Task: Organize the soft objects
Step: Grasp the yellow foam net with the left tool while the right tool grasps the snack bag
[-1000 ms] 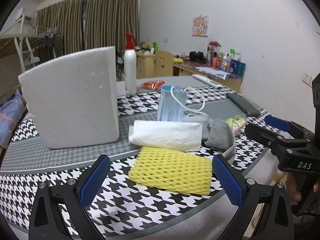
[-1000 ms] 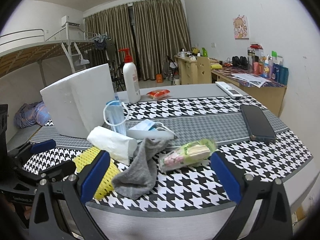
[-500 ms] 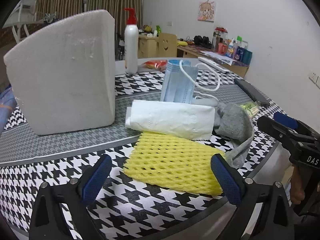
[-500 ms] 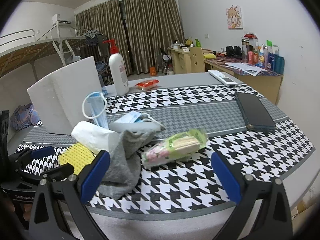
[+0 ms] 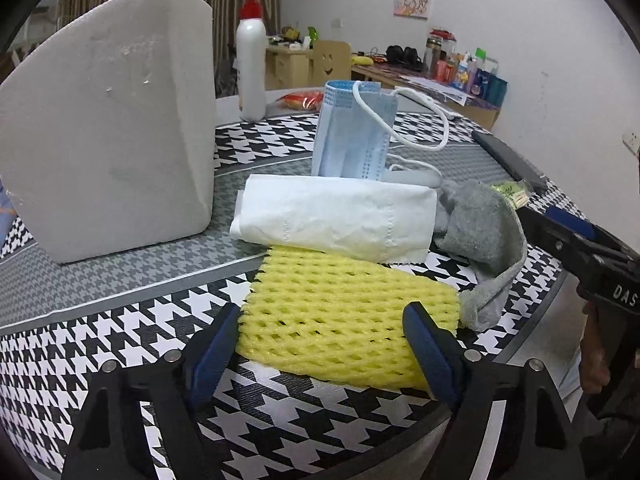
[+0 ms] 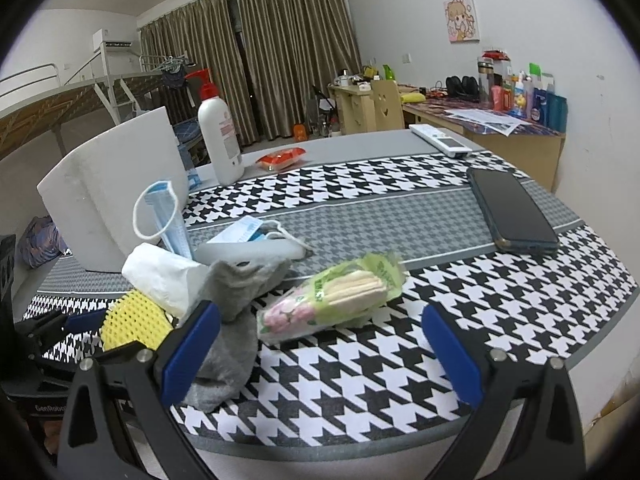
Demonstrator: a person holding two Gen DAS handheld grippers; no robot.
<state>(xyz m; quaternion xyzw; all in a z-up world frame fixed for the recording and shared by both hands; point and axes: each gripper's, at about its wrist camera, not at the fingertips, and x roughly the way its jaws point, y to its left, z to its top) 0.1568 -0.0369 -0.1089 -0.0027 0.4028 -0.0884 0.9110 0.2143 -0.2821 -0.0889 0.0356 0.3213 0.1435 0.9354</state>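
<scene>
On the houndstooth table a yellow foam net (image 5: 344,320) lies flat at the near edge. My left gripper (image 5: 322,332) hangs low over it with its jaws closing and the net between the blue pads, which do not squeeze it. Behind the net lie a white tissue roll (image 5: 340,216), a grey sock (image 5: 480,240) and an upright blue face mask (image 5: 352,132). My right gripper (image 6: 320,344) stands open in front of a green packet of cotton pads (image 6: 336,300). Its left finger is beside the sock (image 6: 232,320).
A big white foam block (image 5: 108,120) stands at the left. Further back are a pump bottle (image 6: 220,136), a red snack packet (image 6: 280,158), a remote (image 6: 440,140) and a dark phone (image 6: 508,212) at the right. The table edge (image 6: 360,440) runs just under both grippers.
Both grippers have come forward and down toward the table. The left jaws have narrowed around the yellow net. The right jaws stay wide.
</scene>
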